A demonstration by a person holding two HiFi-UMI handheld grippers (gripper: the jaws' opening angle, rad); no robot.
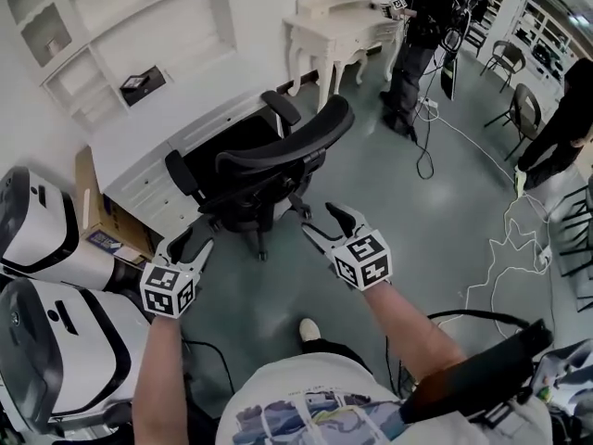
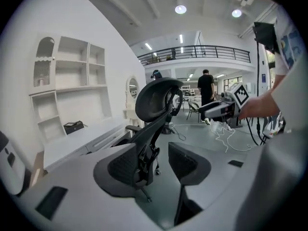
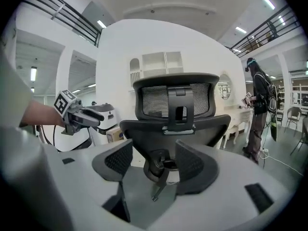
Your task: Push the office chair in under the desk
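- Two grippers are at work. The left gripper (image 1: 193, 241) and right gripper (image 1: 326, 219) both have their jaws spread with nothing between the pads. Each hangs just short of the chair, touching nothing.
- The office chair (image 1: 269, 170) is black, with a mesh backrest (image 3: 174, 99). It stands on the grey floor (image 1: 435, 221) with its back to the person. The seat front is at the edge of the white worktop (image 1: 139, 151), a little askew to it, and not yet fully under.
- Weight, judged: fairly heavy, but it sits on castors. A steady, modest push should roll it on this smooth floor.
- Swivel, judged: the seat turns on its column. A push off-centre will likely spin the chair rather than move it forward.
- Stiffness, judged: the mesh panel is soft and will give. The plastic frame round it is stiff, and the back may tilt if pressed high up.
- Hold, judged: take the outer frame of the backrest with one gripper on each side, level and low, where a push tilts the back least.
- Armrests (image 1: 281, 108): I cannot tell whether they will clear the worktop edge.
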